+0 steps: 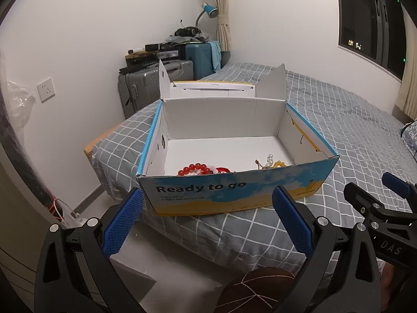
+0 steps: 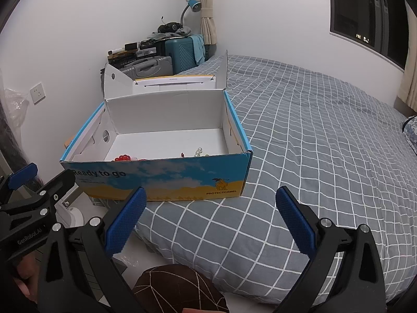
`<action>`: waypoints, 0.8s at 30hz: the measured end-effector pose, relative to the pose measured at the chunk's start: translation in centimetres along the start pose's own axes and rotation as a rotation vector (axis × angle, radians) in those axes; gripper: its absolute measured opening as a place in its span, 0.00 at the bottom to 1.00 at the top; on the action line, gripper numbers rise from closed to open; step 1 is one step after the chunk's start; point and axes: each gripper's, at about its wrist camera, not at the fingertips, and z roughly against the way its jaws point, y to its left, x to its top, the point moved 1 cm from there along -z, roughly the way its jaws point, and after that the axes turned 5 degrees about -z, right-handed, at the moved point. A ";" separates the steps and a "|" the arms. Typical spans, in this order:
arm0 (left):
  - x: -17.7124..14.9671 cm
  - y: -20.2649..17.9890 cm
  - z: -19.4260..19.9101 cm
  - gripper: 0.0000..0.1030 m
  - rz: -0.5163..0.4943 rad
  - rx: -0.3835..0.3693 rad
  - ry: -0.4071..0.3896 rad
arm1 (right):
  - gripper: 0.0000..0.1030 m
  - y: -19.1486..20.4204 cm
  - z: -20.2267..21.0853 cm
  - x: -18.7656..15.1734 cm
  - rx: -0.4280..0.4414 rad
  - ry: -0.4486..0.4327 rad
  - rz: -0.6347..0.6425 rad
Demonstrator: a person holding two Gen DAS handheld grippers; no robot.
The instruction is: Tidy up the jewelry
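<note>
On the bed (image 1: 338, 120), an open shoebox (image 1: 234, 193) is holding a red bead bracelet (image 1: 195, 169), pearls (image 1: 269, 159) and yellow beads (image 1: 279, 163); left gripper (image 1: 208, 216) and right gripper (image 2: 211, 216) are hovering nearby, fingers spread, empty.

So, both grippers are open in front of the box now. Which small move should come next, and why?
Probably move the left gripper forward and up over the front wall of the box, toward the red bead bracelet. Both grippers are open and hold nothing; the right gripper is also short of the box. The jewelry lies just behind that wall, and the red beads are on the left side, nearest the left gripper.
</note>
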 end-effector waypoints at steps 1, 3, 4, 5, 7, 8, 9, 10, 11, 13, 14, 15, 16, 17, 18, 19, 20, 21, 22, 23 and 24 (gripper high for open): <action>0.0 0.0 0.0 0.94 0.000 0.000 0.000 | 0.93 0.0 0.0 0.0 -0.001 0.000 0.001; 0.0 0.0 0.0 0.94 -0.003 0.000 0.000 | 0.93 0.0 0.0 0.0 0.000 -0.001 0.001; 0.0 0.0 0.0 0.94 -0.002 0.002 0.001 | 0.93 0.1 0.0 0.0 -0.001 0.000 0.000; 0.0 0.0 0.0 0.94 0.000 0.002 0.002 | 0.93 0.1 0.0 0.0 0.000 0.001 0.001; 0.0 0.0 0.0 0.94 0.000 0.002 0.005 | 0.93 0.0 0.0 0.0 0.000 0.001 0.002; -0.1 0.1 0.0 0.94 0.001 0.002 0.006 | 0.93 0.0 0.0 0.0 0.000 0.001 0.001; -0.1 0.1 0.0 0.94 0.001 0.003 0.007 | 0.93 0.0 0.0 -0.1 0.001 0.001 0.001; -0.1 0.1 0.0 0.94 0.000 0.002 0.008 | 0.93 0.0 0.0 -0.1 0.001 0.001 0.001; -0.1 0.0 0.0 0.94 -0.001 0.002 0.009 | 0.93 0.0 0.0 -0.1 0.001 0.002 0.001; 0.0 0.0 0.0 0.94 0.000 0.001 0.010 | 0.93 0.0 0.0 -0.1 0.000 0.001 0.001; -0.1 0.0 0.0 0.94 0.001 -0.001 0.009 | 0.93 0.0 0.0 -0.1 0.001 0.001 0.000; 0.0 0.1 0.0 0.94 0.001 -0.001 0.010 | 0.93 0.0 0.0 -0.1 0.002 0.001 0.001; 0.0 0.1 0.0 0.94 0.000 0.002 0.011 | 0.93 0.1 0.0 -0.2 0.002 0.002 0.003; -0.1 0.1 0.1 0.94 0.001 0.003 0.011 | 0.93 0.0 0.0 -0.1 0.000 0.001 0.003; -0.1 0.1 0.0 0.94 0.001 0.003 0.011 | 0.93 0.0 0.0 -0.1 0.000 0.001 0.002; -0.1 0.1 0.0 0.94 0.002 0.002 0.013 | 0.93 0.0 0.0 -0.1 0.002 0.001 0.002; -0.1 0.1 0.1 0.94 0.001 0.002 0.013 | 0.93 0.0 0.0 -0.2 0.002 0.001 0.002; -0.1 0.1 0.1 0.94 -0.001 0.005 0.013 | 0.93 0.0 0.1 -0.2 0.001 0.000 0.003; -0.2 0.1 0.1 0.94 -0.001 0.006 0.013 | 0.93 0.0 0.1 -0.2 0.002 0.000 0.002; -0.2 0.1 0.0 0.94 -0.001 0.006 0.015 | 0.93 0.0 0.0 -0.2 0.002 0.001 0.002; -0.2 0.1 0.0 0.94 -0.001 0.005 0.016 | 0.93 0.0 0.0 -0.2 0.002 0.001 0.002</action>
